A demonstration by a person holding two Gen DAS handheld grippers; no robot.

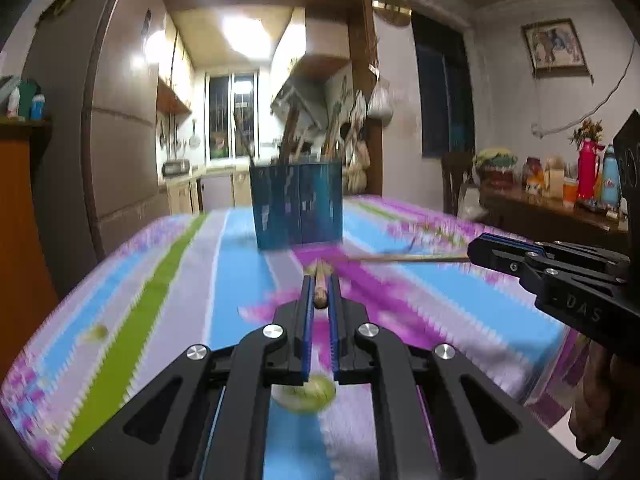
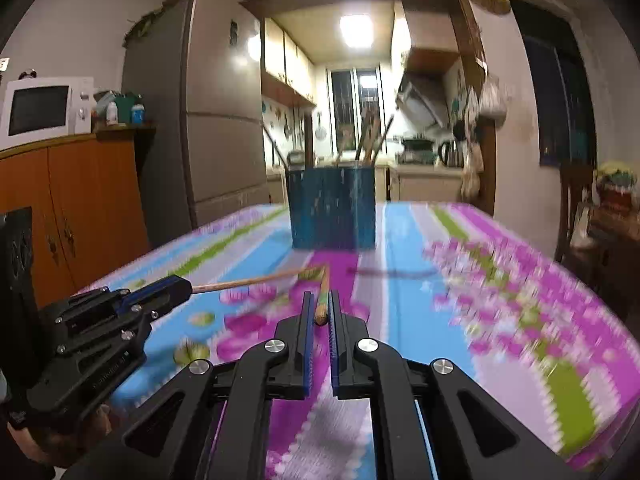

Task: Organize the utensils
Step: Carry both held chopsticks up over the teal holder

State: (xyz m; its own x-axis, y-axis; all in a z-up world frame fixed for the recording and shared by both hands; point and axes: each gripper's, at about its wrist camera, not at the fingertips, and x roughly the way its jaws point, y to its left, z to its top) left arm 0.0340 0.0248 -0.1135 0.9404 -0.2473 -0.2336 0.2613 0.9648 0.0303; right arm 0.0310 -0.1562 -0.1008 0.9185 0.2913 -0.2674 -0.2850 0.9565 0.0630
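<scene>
A blue utensil holder stands at the far middle of the table, with several wooden utensils sticking up from it; it also shows in the right wrist view. My left gripper is shut on a wooden stick that points forward. My right gripper is shut on another wooden stick. In the left wrist view the right gripper holds its stick level above the cloth. In the right wrist view the left gripper holds its stick the same way. Both stick tips meet in front of the holder.
The table carries a striped cloth in blue, purple and green. A fridge and an orange cabinet with a microwave stand to the left. A side table with bottles stands to the right.
</scene>
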